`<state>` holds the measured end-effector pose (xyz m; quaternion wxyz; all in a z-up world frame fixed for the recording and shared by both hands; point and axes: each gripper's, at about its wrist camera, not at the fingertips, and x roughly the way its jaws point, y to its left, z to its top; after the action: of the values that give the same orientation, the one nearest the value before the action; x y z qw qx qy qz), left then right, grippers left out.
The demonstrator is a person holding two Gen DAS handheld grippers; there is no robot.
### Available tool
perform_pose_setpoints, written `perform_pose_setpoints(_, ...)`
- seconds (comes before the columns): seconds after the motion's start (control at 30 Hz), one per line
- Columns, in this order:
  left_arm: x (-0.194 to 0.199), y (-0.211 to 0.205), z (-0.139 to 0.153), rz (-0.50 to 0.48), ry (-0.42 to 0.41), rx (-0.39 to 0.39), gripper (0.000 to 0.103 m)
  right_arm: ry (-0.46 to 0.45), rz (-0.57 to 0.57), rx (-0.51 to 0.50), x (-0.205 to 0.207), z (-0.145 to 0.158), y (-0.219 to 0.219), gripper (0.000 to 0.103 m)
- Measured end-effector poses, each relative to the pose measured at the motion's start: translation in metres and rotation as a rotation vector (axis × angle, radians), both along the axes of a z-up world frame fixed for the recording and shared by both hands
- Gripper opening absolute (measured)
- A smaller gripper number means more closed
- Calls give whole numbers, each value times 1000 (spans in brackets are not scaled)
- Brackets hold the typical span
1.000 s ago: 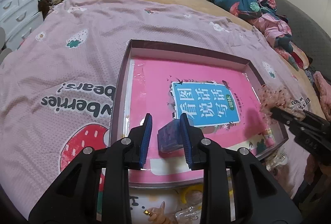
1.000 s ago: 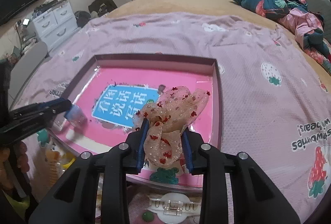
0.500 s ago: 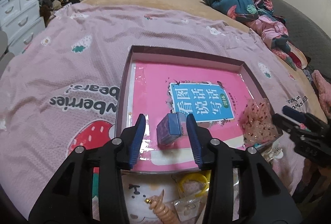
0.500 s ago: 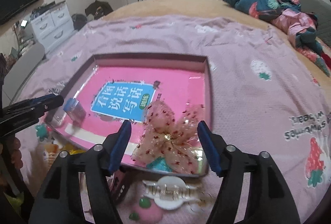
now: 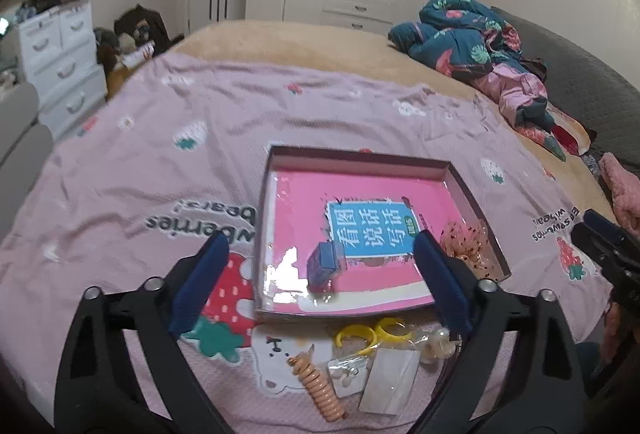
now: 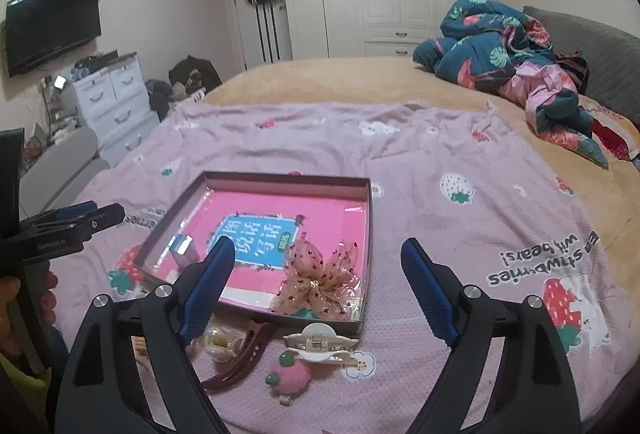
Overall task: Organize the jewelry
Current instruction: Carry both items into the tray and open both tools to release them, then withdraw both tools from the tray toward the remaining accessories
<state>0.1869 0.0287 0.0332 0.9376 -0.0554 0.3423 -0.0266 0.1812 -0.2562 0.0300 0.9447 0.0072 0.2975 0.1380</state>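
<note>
My left gripper (image 5: 320, 270): matte black plastic arms, silver screw heads, ribbed blue pads (image 5: 202, 284) lining the fingers. My right gripper (image 6: 318, 288): same build, blue pads, silver screws. Bare fingers (image 6: 50, 300) behind the left tool's handle, w/ white lettering, illegible.

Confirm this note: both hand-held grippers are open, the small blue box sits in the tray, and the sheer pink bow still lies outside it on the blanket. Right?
Not quite. The right wrist view shows the sheer pink bow inside the tray, at its near right corner, not on the blanket. The rest holds: left hand-held gripper and right hand-held gripper are open, and the small blue box sits in the tray.
</note>
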Motion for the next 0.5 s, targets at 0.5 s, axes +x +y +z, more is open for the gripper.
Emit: perform_pose_setpoints(0.5, -48, 3, 38, 9, -86, 4, 93, -73, 19, 28, -42, 30, -5, 91)
